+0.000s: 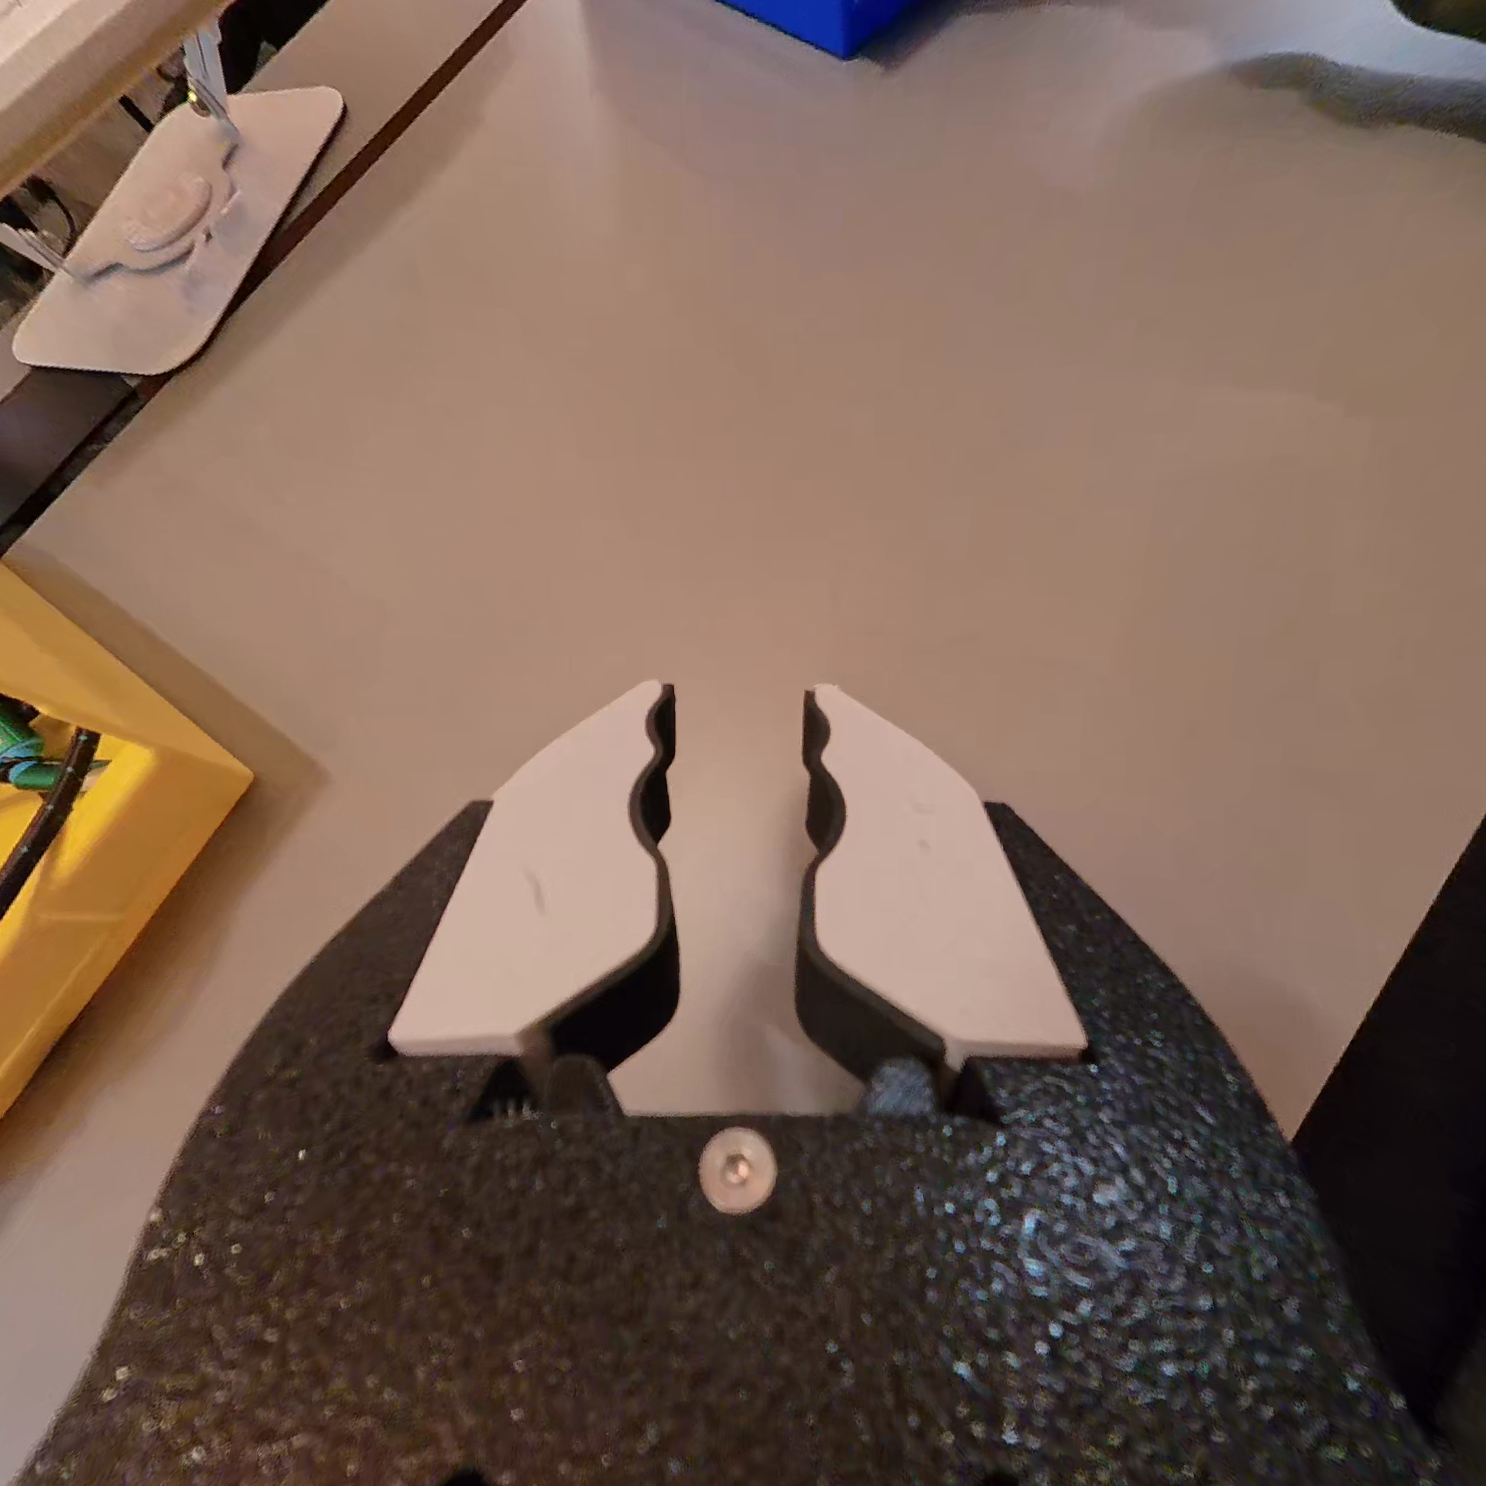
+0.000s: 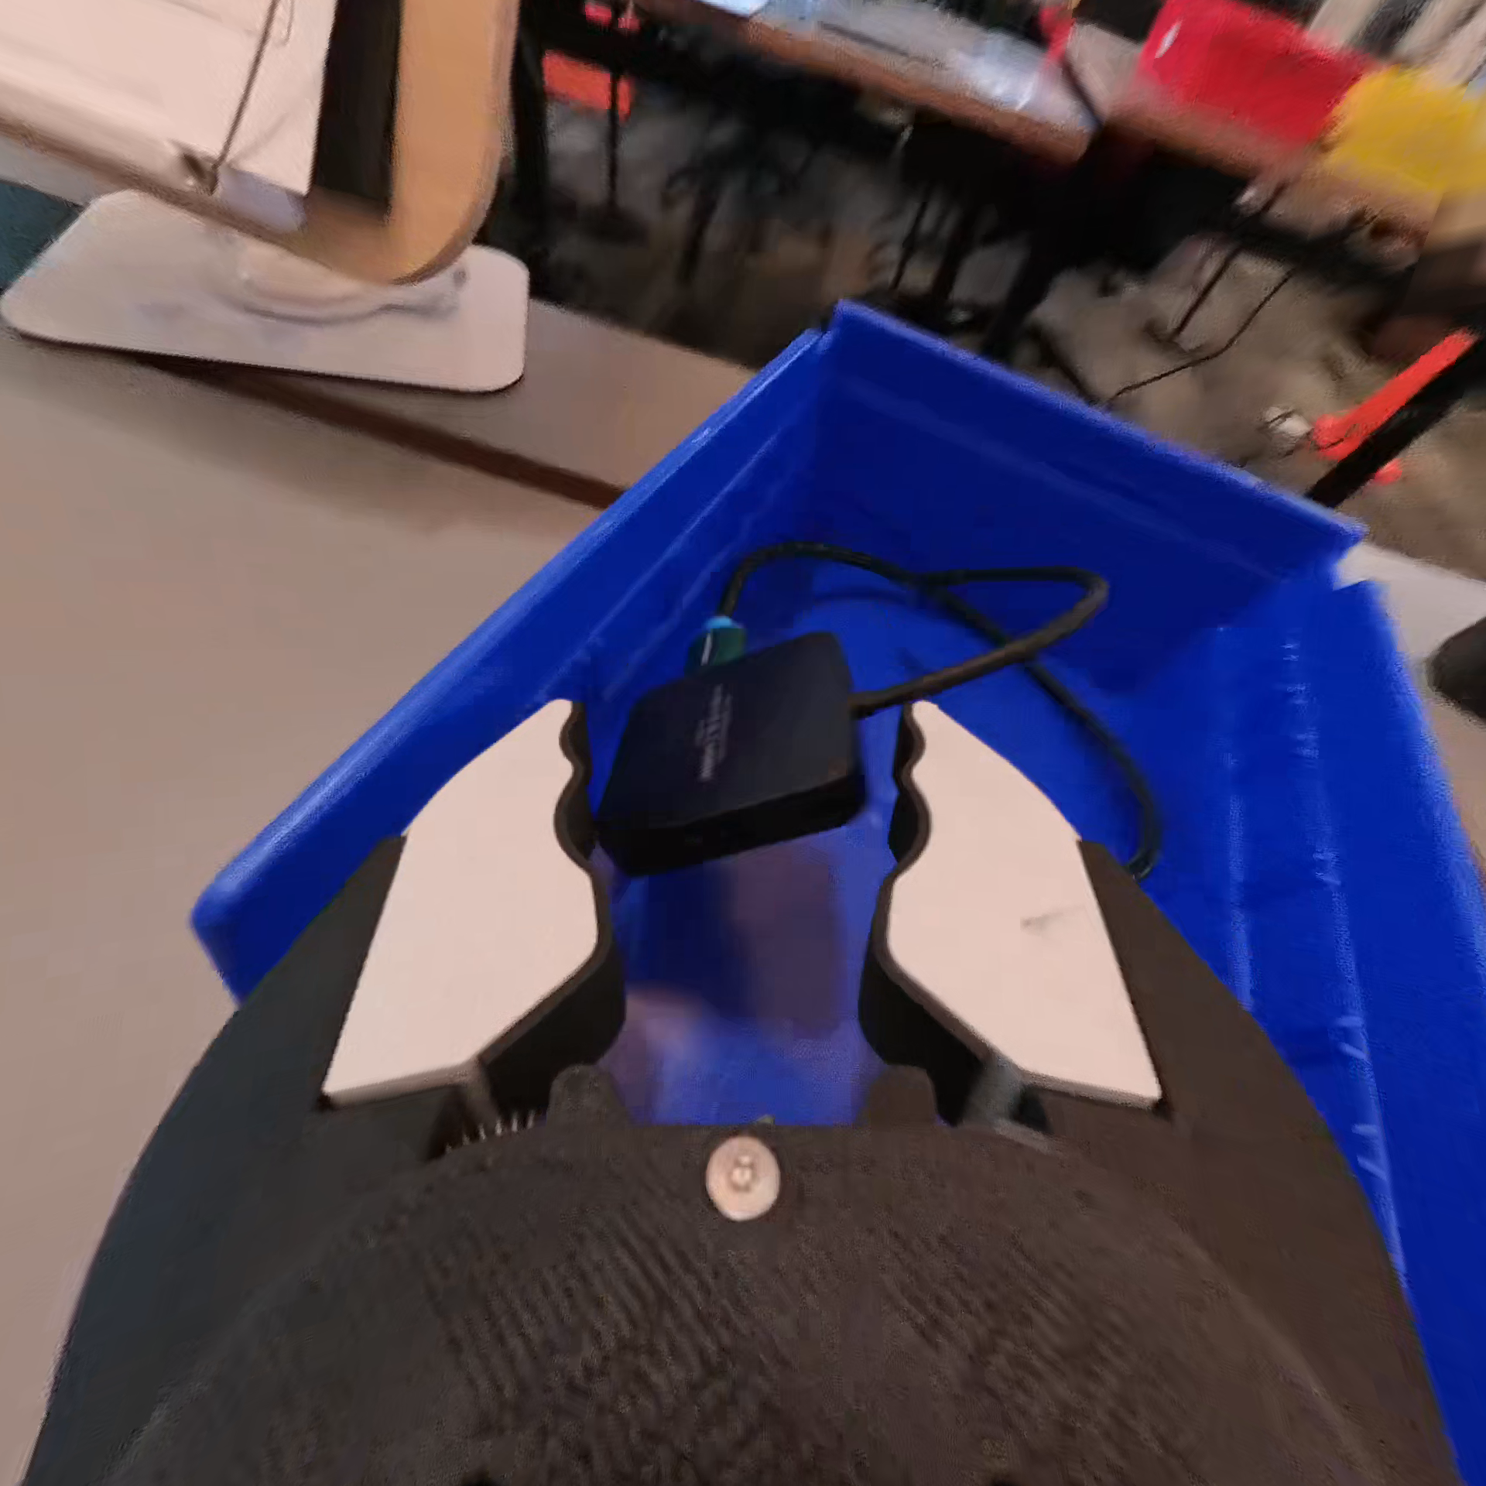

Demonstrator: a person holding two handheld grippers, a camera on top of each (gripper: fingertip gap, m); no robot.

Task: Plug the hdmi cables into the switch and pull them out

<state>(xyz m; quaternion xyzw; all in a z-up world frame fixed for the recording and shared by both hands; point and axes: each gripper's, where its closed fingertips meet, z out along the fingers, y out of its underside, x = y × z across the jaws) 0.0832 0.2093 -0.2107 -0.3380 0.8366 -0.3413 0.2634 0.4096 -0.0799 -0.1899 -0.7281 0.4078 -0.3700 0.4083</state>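
Observation:
In the right wrist view, a flat black switch box (image 2: 736,752) lies inside a blue bin (image 2: 1254,724), with a thin black cable (image 2: 1045,635) looping behind it and a green-ended plug (image 2: 718,641) at its far left corner. My right gripper (image 2: 744,712) is open over the bin, its fingertips either side of the switch, not gripping it. In the left wrist view, my left gripper (image 1: 740,690) is open and empty above the bare tan table (image 1: 804,402). A yellow bin (image 1: 88,804) at the left edge holds dark cables with green ties (image 1: 20,748).
A monitor stand base sits at the table's far left (image 1: 173,241) and shows in the right wrist view (image 2: 265,314). A corner of the blue bin (image 1: 812,20) shows at the top. A dark object (image 1: 1415,1166) stands at the right. Cluttered tables lie beyond.

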